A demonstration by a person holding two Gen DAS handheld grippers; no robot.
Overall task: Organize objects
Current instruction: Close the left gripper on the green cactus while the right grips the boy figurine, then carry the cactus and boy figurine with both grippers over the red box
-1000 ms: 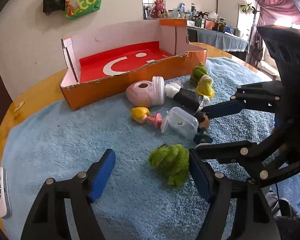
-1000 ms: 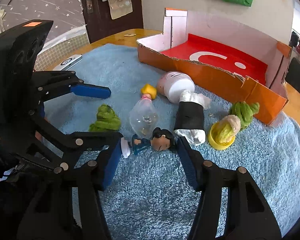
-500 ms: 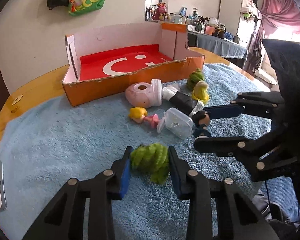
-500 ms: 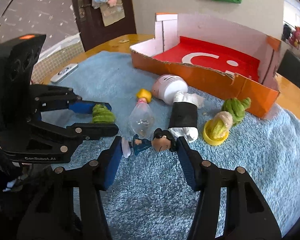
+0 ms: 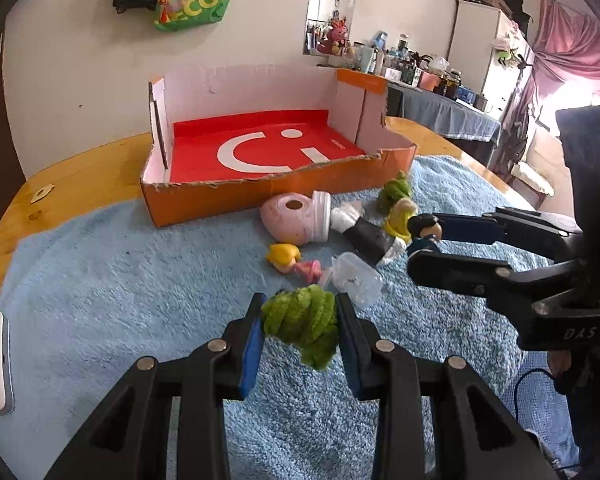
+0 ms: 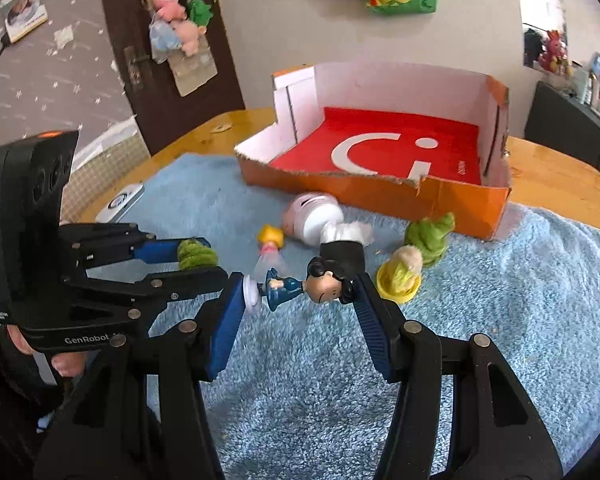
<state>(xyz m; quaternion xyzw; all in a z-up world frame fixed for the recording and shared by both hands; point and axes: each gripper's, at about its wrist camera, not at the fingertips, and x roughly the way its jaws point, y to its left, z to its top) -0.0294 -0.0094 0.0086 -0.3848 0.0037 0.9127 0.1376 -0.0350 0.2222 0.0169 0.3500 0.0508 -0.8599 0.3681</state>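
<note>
So right now I'm running both hands at once and each one has a toy in it. My left gripper is pinching the fuzzy green plush, blue pads squeezed in on both sides of it, its jaws having just closed down on it, and it looks like it's sitting just off the blue towel. My right gripper is clamping the little sailor figurine lengthwise, one pad on its white base and the other against the back of its dark-haired head, so it's hanging sideways above the towel. So I'm reckoning I'm in the pick-up-and-carry step, heading for the orange cardboard box with the red floor, which is sitting at the far edge of the towel and has nothing in it yet as far as I can see. Next move, I'm thinking, is lifting both high enough to clear the torn front wall, going over it, and only then letting go. The figurine is only gripped at its two ends, so I'm wary of it pivoting out if I swing fast. Still lying on the towel near the box: a pink bottle, a small yellow-haired doll, a clear plastic tub and another green plush.
</note>
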